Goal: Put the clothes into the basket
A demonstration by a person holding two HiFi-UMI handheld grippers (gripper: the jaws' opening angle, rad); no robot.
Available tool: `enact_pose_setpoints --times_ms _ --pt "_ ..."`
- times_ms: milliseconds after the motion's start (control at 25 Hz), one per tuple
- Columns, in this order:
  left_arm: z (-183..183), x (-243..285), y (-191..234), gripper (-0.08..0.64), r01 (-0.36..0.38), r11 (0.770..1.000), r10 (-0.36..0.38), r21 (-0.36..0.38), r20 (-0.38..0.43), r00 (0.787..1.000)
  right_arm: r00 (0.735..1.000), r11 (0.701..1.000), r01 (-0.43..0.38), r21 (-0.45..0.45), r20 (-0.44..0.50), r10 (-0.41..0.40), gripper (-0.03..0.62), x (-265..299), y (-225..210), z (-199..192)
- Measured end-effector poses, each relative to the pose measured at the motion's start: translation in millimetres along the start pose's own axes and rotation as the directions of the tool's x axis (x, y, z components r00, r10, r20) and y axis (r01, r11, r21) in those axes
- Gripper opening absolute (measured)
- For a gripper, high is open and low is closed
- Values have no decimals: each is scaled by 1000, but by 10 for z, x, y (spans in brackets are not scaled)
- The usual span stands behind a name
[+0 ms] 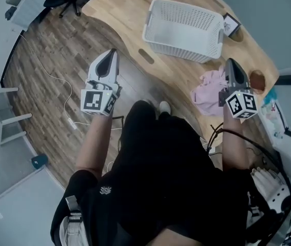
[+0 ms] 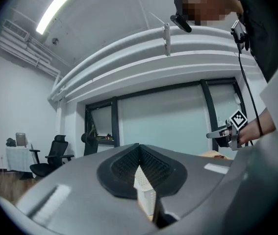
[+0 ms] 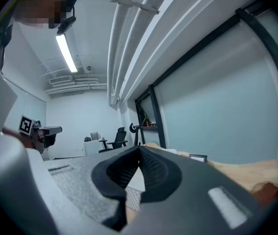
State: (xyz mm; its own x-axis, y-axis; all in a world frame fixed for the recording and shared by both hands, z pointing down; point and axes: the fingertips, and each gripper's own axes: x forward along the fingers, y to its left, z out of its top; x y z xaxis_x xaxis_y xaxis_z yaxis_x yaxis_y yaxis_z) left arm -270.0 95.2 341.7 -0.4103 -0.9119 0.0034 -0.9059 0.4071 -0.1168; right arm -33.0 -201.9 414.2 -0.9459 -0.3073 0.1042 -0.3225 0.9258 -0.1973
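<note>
Grey left gripper [image 1: 112,55] and right gripper [image 1: 231,64] hung closed and empty, so the right needed opening wide over the crumpled pink garment [image 1: 209,88] near the white perforated plastic basket [image 1: 183,27].

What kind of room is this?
Probably an office or workroom, not a home: there is a black office chair, a big wooden table and a long ceiling strip light.

Left gripper [image 1: 112,53], right gripper [image 1: 230,62] held out front, well apart; forearms bare; both jaws closed together.
</note>
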Motion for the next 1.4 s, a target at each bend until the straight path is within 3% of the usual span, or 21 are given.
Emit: enact_pose_setpoints --times_ms 360,640,960,1160,1200,1320,1400 --pt "22 728 -66 6 158 987 -158 1 38 987 991 991 130 22 22 -131 2 -80 -248 -16" --pt "29 1426 -63 6 339 941 -337 -12 65 939 957 957 288 24 35 -289 2 18 -327 19" --pt "78 2061 -179 6 569 821 -563 -37 102 820 882 883 468 28 42 -469 2 94 -250 149" --pt "54 2366 -256 6 649 759 -642 -47 111 759 818 819 573 18 47 -574 2 -40 -269 211" --pt "52 2403 -335 6 668 743 -661 -45 113 742 802 803 596 16 42 -596 2 -130 -275 196" --pt "54 2435 -674 6 744 668 -737 -24 119 666 749 749 662 21 20 -663 2 -434 -268 97" --pt "35 2460 -852 6 771 637 -764 -19 123 634 722 722 691 34 9 -692 2 -572 -290 17"
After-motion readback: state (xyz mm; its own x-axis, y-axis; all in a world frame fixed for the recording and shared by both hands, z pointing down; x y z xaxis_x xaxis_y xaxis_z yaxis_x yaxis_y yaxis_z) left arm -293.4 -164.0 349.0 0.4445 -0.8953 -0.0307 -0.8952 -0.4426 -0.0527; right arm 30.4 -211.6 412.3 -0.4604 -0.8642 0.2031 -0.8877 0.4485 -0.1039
